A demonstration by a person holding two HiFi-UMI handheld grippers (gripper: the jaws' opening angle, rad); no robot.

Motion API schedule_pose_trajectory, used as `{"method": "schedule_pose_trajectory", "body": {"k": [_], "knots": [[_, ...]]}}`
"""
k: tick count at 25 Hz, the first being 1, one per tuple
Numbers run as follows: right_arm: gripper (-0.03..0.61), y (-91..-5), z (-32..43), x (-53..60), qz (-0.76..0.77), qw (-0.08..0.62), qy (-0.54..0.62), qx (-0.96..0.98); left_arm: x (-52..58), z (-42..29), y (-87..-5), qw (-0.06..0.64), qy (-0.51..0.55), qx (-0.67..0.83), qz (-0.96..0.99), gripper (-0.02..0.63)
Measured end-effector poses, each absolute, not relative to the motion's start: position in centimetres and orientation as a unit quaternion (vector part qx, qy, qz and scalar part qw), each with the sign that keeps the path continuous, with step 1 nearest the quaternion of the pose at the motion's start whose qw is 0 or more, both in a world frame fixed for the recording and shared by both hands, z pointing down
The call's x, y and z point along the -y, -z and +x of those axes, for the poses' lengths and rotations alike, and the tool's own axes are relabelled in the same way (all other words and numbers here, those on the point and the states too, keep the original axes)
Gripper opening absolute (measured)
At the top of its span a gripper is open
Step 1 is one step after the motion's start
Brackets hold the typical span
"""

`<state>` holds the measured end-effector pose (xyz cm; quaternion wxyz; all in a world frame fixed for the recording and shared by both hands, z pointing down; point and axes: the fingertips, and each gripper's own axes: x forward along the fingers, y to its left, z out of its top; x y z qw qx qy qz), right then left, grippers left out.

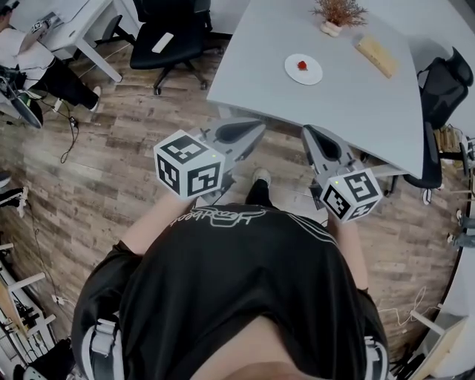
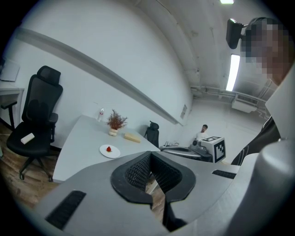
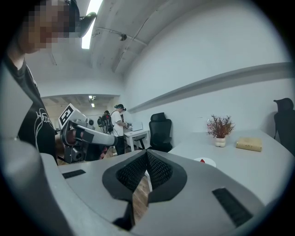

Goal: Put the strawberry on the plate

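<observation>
- The left claw (image 1: pixel 257 128) sits at lower centre of the head view, off the near edge of the tabletop (image 1: pixel 334 104) and above the wood floor (image 1: pixel 111 171).
- In the left gripper view, the left claw (image 2: pixel 150 154) has its ribbed pads pressed together at the tip. Nothing is between them.
- The right claw (image 1: pixel 306 132) sits just right of the left one, also short of the tabletop edge.
- In the right gripper view, the right claw (image 3: pixel 146 153) is likewise pressed together and carries nothing.
- The two claws angle toward each other, tips near but apart.
- The strawberry (image 1: pixel 302 65) lies on the white plate (image 1: pixel 312 75) at upper centre-right of the head view, near the plate's middle.
- The plate rests on the grey tabletop, well apart from both claws.
- The left gripper view shows the strawberry (image 2: pixel 109 149) on the plate (image 2: pixel 114 153) at left of centre.
- The right gripper view shows only part of the strawberry (image 3: pixel 202 161) and plate (image 3: pixel 210 162) above the claw body.
- A potted dried plant (image 1: pixel 338 13) stands at the top of the tabletop.
- A pale wooden block (image 1: pixel 377 56) lies to the right of the plate.
- A black office chair (image 1: pixel 167 37) stands at upper left of the head view, beside the tabletop.
</observation>
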<state>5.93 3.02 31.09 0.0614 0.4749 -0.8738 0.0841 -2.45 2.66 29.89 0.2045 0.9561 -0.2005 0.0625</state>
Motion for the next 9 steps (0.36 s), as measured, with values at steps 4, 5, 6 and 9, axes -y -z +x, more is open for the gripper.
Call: {"method": "schedule_pose_trajectory", "body": {"k": [4, 5, 6, 9], "knots": [[0.009, -31.13, 5.80, -3.41, 0.477, 0.063, -0.084, 0.873, -3.04, -2.82, -29.77, 0.205, -0.059, 0.203, 0.956, 0.006], [0.009, -31.11, 5.80, -3.47, 0.477, 0.062, -0.084, 0.873, -3.11, -2.90, -29.74, 0.205, -0.058, 0.203, 0.956, 0.006], [0.009, -31.07, 5.76, -3.52, 0.478, 0.062, -0.084, 0.872, -3.18, -2.99, -29.72, 0.205, -0.058, 0.203, 0.956, 0.006], [0.009, -30.99, 5.46, -3.71, 0.478, 0.062, -0.083, 0.872, -3.42, -3.35, -29.67, 0.205, -0.058, 0.204, 0.955, 0.006]]}}
